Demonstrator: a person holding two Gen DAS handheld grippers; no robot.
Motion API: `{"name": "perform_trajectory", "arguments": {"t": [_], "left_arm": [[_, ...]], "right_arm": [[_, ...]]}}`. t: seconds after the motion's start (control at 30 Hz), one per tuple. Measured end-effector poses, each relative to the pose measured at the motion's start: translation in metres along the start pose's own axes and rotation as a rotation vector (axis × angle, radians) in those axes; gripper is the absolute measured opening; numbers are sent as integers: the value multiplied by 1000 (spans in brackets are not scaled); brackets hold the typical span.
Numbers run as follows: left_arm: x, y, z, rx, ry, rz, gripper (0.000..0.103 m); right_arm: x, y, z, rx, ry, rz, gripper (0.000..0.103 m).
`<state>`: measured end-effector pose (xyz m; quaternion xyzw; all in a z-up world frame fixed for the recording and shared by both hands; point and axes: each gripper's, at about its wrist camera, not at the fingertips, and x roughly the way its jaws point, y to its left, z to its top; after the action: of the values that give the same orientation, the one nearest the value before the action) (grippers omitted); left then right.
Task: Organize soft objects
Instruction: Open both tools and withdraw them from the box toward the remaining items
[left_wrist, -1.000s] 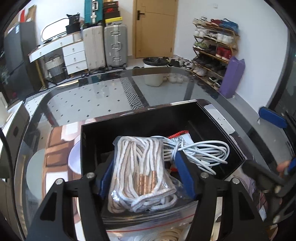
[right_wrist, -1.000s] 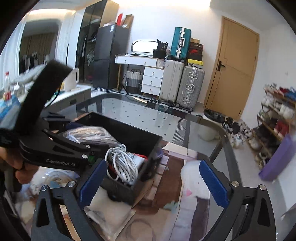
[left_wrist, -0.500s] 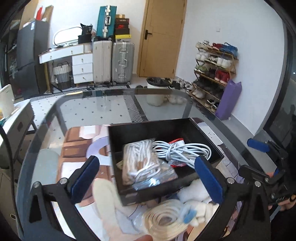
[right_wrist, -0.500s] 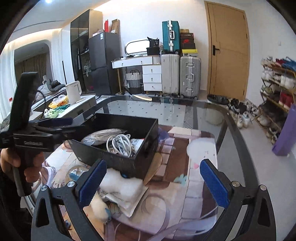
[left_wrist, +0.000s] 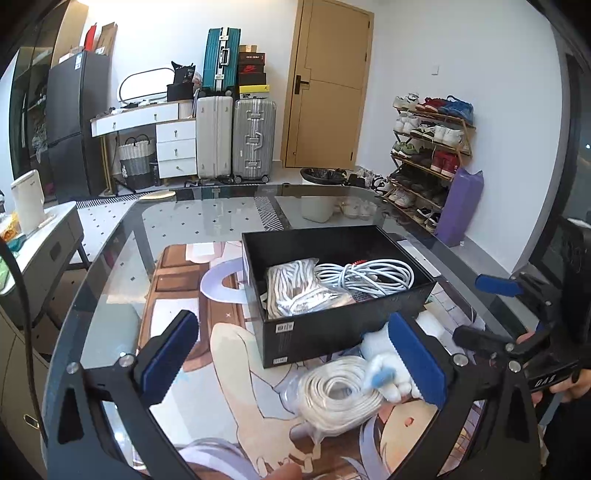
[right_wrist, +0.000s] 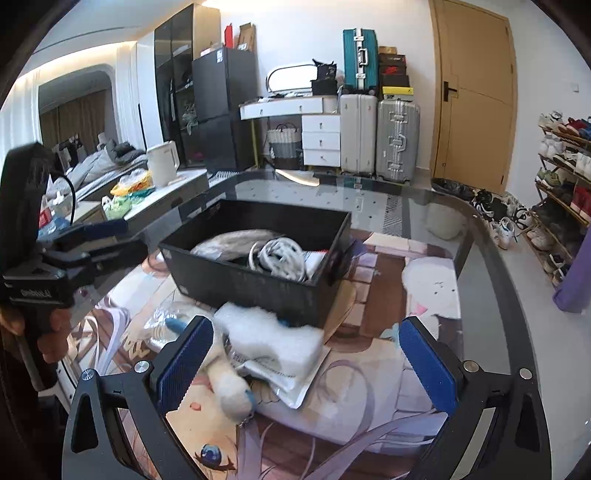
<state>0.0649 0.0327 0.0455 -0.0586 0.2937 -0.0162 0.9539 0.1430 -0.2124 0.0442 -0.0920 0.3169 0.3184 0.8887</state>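
A black box (left_wrist: 325, 332) (right_wrist: 258, 288) on the table holds a bagged striped rope (left_wrist: 295, 288) and a white cable coil (left_wrist: 365, 273) (right_wrist: 282, 258). In front of it lie a bagged flat white cord coil (left_wrist: 340, 391), a white plush toy (left_wrist: 384, 369) (right_wrist: 231, 387) and a white fluffy pad on a silver pouch (right_wrist: 269, 339). My left gripper (left_wrist: 291, 362) is open and empty, held above and before the box. My right gripper (right_wrist: 306, 365) is open and empty, hovering over the pad and plush.
The glass table (left_wrist: 207, 221) carries a printed mat (right_wrist: 369, 398). Suitcases (left_wrist: 236, 140), a door and a shoe rack (left_wrist: 428, 147) stand behind. A side counter with a kettle (right_wrist: 162, 162) is at the left.
My left gripper let go of the bagged rope in the box, opened wide and pulled back and up. My right gripper drew back, so the pad and plush now sit between its fingers.
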Motion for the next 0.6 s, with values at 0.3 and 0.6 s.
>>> {"name": "perform_trajectory", "arguments": {"t": [0.3, 0.6], "left_arm": [[5, -7, -11, 9, 10, -3, 103], [11, -13, -18, 66, 49, 17, 103]], "right_arm": [[11, 19, -16, -20, 39, 61, 102], [24, 18, -20, 5, 74, 43, 102]]}}
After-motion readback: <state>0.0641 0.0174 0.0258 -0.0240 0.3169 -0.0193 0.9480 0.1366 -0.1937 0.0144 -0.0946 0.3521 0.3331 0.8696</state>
